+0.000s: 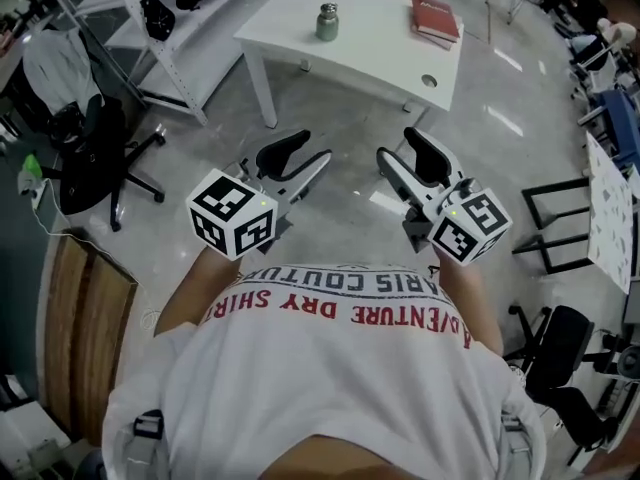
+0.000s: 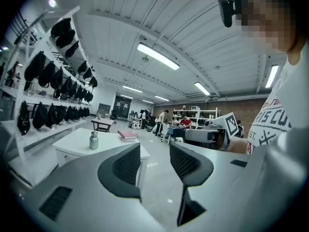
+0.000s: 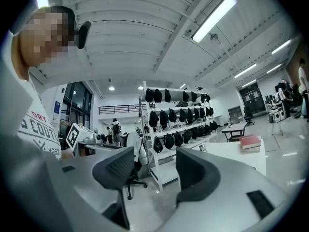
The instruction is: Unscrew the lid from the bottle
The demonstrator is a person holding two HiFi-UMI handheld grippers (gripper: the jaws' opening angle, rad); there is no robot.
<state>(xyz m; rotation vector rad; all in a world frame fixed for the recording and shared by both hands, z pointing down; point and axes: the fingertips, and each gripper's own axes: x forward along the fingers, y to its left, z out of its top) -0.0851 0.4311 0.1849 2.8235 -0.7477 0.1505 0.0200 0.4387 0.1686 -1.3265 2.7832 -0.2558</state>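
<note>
Bottle point(image 1: 327, 22) stands upright on the left half of the white bench point(image 1: 350, 63), lid point(image 1: 327, 9) seated on top. Red books point(image 1: 436, 18) lie near the bench's right edge, well apart from the bottle. Left gripper point(image 1: 300, 160) and right gripper point(image 1: 410, 163) are held over the floor, well short of the bench's near edge. Both have jaws apart, with nothing between them.

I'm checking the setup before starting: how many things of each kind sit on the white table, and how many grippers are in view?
Bottle: 1
Books: 2, stacked
Grippers: 2, the left gripper and the right gripper
Total: 5
</note>
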